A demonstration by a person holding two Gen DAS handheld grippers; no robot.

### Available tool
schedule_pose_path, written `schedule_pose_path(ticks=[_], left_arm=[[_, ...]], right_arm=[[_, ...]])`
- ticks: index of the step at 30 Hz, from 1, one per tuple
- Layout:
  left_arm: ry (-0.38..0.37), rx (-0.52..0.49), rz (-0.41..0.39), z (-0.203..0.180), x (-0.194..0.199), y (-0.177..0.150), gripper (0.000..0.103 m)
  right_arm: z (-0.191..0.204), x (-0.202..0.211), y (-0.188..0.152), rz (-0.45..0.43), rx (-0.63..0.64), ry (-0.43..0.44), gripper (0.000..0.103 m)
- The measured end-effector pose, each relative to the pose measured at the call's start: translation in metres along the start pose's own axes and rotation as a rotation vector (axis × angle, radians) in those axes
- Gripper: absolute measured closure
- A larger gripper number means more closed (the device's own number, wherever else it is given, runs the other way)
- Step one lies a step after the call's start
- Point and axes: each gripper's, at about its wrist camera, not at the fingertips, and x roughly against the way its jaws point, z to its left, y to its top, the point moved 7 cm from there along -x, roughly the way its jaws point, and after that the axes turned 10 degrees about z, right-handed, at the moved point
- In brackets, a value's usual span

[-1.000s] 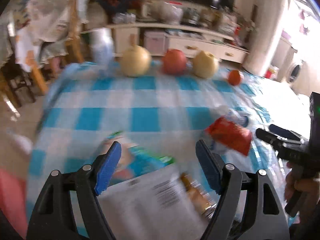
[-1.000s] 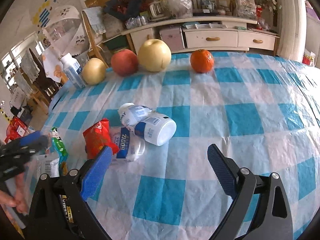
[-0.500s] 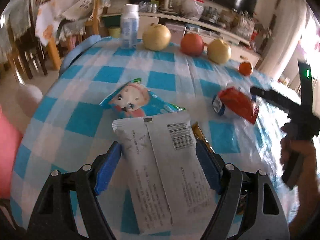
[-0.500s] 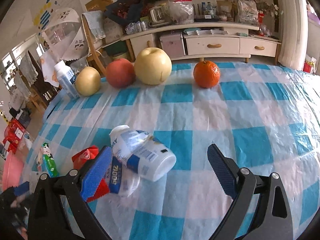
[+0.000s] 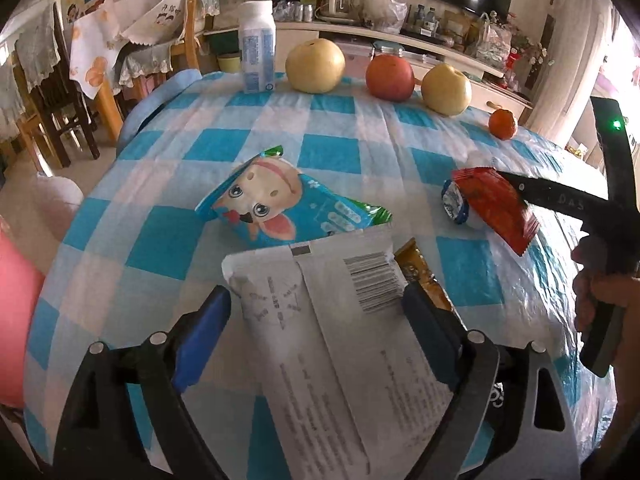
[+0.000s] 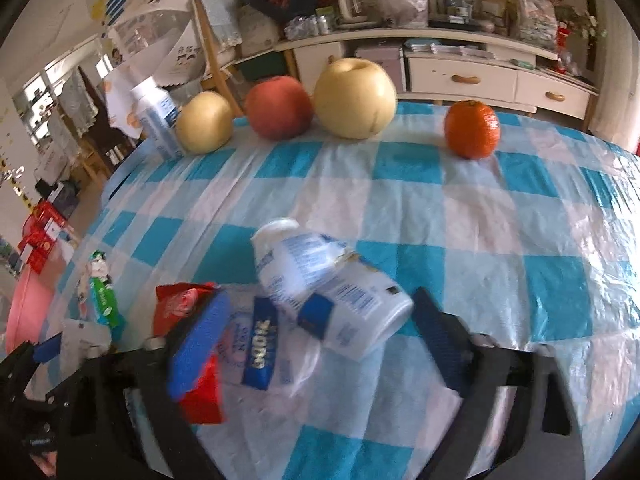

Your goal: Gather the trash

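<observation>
My left gripper (image 5: 316, 320) hangs low over a white wrapper with a barcode (image 5: 320, 344) that lies flat between its blue pads. Its jaws are opening, and the left pad stands clear of the wrapper. A gold wrapper (image 5: 420, 276) peeks out beneath, and a blue cartoon snack bag (image 5: 280, 208) lies just beyond. My right gripper (image 6: 320, 332) straddles a crushed white bottle (image 6: 332, 292), a clear wrapper with a blue label (image 6: 260, 340) and a red wrapper (image 6: 196, 392). Its jaws are closing with the heap between them, and no pad visibly presses on it.
Two pears (image 6: 354, 96), an apple (image 6: 278, 106), an orange (image 6: 472, 130) and an upright white bottle (image 5: 256, 48) line the far edge of the checked tablecloth (image 6: 480, 220). A pink bin (image 5: 16, 320) stands left of the table. Chairs and a cabinet stand behind.
The left gripper has sunk toward the white wrapper, which now lies between its wider jaws. The right gripper has moved in over the bottle and wrappers, and its jaws have narrowed.
</observation>
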Motion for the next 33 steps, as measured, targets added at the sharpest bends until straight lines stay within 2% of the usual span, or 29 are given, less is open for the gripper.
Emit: schedule_pose_path(ticks=[5, 8, 13, 16, 22, 28, 33], left_arm=[[-0.060, 0.012, 0.040, -0.005, 0.003, -0.002, 0.014], [-0.058, -0.021, 0.045, -0.013, 0.003, -0.005, 0.014], [-0.070, -0.015, 0.068, -0.012, 0.000, -0.010, 0.014], [-0.025, -0.049, 0.054, -0.016, 0.003, -0.011, 0.014], [0.049, -0.126, 0.047, -0.031, -0.003, -0.019, 0.006], [0.077, -0.159, 0.057, -0.033, -0.013, -0.018, 0.004], [0.037, -0.149, 0.063, -0.030, -0.015, -0.017, 0.005]], right_arm=[[0.016, 0.003, -0.002, 0.008, 0.064, -0.023, 0.028], [0.020, 0.001, -0.002, 0.008, 0.074, -0.038, 0.028], [0.012, -0.001, 0.000, -0.010, 0.059, -0.081, 0.013], [0.009, -0.001, 0.004, -0.024, 0.031, -0.065, 0.013], [0.001, -0.010, 0.007, -0.016, -0.027, -0.018, 0.013], [-0.001, -0.010, 0.009, -0.029, -0.046, 0.014, 0.013], [0.005, -0.008, 0.008, -0.028, -0.018, 0.023, 0.038]])
